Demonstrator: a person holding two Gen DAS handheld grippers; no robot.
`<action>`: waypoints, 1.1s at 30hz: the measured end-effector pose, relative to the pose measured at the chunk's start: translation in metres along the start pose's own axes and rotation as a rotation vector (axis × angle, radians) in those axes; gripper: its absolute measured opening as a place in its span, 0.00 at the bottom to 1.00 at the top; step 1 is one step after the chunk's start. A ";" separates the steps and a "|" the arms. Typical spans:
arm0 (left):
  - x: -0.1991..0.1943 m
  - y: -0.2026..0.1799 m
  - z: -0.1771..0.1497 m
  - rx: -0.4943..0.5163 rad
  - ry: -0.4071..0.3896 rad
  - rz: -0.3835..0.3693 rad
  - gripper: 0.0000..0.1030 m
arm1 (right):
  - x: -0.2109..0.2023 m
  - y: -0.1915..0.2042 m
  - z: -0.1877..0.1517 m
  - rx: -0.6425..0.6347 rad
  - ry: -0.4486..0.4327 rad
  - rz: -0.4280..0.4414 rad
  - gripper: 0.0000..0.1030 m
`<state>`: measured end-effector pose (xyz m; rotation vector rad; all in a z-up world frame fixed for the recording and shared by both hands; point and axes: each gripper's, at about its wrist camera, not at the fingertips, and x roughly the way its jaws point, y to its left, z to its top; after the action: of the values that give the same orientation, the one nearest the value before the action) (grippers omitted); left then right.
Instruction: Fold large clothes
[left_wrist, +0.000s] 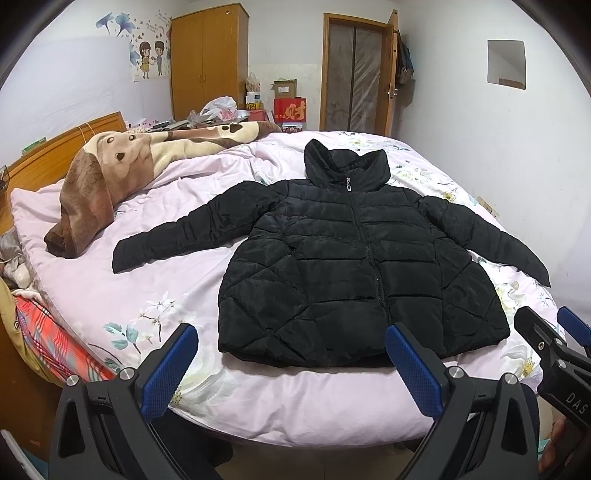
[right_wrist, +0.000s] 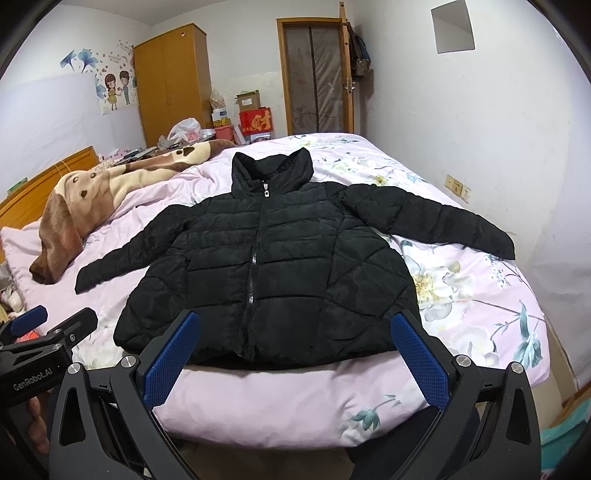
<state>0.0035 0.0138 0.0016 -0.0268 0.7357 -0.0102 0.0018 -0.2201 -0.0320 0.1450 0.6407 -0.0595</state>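
Observation:
A black quilted puffer jacket lies flat on the bed, front up, zipped, collar at the far end and both sleeves spread out to the sides. It also shows in the right wrist view. My left gripper is open and empty, held above the bed's near edge just short of the jacket's hem. My right gripper is open and empty, over the hem. The right gripper shows at the right edge of the left wrist view, and the left gripper at the left edge of the right wrist view.
The bed has a pink floral duvet. A brown and cream blanket is heaped at the left near the wooden headboard. A wardrobe, boxes and a door stand beyond the bed. A white wall runs along the right.

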 end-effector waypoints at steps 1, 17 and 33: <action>0.000 0.000 0.000 -0.001 -0.001 0.000 1.00 | 0.000 0.000 0.000 -0.001 0.001 0.000 1.00; 0.002 0.005 -0.005 -0.007 0.008 0.005 1.00 | 0.001 -0.002 -0.001 0.002 0.003 -0.001 1.00; 0.003 0.008 -0.007 -0.010 0.013 0.007 1.00 | 0.002 -0.003 -0.002 0.002 0.003 -0.003 1.00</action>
<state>0.0016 0.0217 -0.0056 -0.0339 0.7491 0.0003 0.0023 -0.2226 -0.0348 0.1460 0.6444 -0.0633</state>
